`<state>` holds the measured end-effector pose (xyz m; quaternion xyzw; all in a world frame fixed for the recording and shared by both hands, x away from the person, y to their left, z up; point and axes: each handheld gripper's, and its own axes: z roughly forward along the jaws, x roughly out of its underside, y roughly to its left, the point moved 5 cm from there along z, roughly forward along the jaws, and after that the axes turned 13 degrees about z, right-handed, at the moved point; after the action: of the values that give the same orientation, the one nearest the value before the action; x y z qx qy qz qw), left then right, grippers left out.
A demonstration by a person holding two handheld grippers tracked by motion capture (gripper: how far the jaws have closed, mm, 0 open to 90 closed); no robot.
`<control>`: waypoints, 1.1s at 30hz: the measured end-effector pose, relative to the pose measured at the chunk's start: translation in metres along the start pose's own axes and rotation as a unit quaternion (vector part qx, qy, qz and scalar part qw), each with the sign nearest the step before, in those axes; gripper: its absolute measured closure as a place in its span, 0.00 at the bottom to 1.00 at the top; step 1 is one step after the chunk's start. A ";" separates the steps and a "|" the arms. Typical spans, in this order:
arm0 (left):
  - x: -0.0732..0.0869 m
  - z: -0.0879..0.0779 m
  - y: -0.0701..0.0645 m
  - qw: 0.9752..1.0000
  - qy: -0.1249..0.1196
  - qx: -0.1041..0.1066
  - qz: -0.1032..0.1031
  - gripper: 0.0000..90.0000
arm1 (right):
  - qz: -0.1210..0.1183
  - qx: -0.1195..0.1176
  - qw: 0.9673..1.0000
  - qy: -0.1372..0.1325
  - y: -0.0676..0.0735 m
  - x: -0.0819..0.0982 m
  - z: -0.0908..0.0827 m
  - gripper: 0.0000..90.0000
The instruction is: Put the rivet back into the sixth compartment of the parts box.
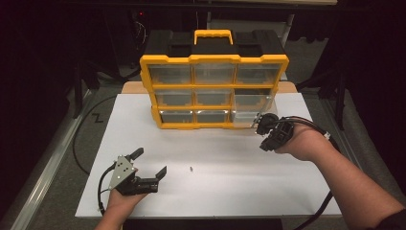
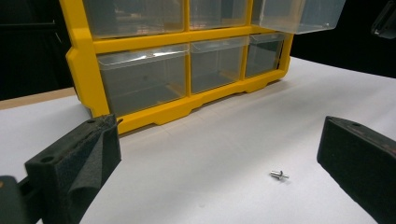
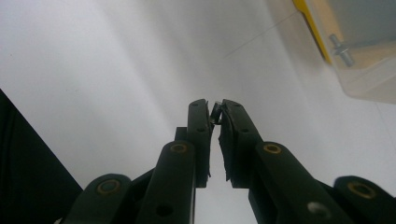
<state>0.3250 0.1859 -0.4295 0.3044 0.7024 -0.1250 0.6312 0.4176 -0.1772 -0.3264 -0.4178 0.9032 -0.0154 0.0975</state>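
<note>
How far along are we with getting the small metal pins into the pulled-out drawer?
One pin already lies in the pulled-out drawer. The right gripper is shut on a second pin near that drawer. A third pin remains on the table, between the open left gripper jaws.

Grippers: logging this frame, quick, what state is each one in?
Left gripper: open, holding nothing.
Right gripper: shut on a small silver metal screw.

Left gripper point(image 1: 151, 163) rests near the table's front edge, jaws wide apart; right gripper point(image 1: 261, 125) is raised toward the right edge, jaws pinched.
</note>
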 end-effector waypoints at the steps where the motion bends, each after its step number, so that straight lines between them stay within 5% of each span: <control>1: 0.000 0.000 0.000 1.000 0.000 0.000 0.000 0.00 | 0.000 0.001 1.000 0.001 0.000 -0.001 -0.002 0.94; 33: 0.000 -0.001 0.000 1.000 -0.001 0.002 0.000 0.00 | -0.008 0.020 1.000 -0.007 -0.007 -0.020 -0.040 0.94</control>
<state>0.3245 0.1866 -0.4291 0.3053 0.7017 -0.1269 0.6311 0.4282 -0.1689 -0.2829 -0.4227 0.8988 -0.0307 0.1122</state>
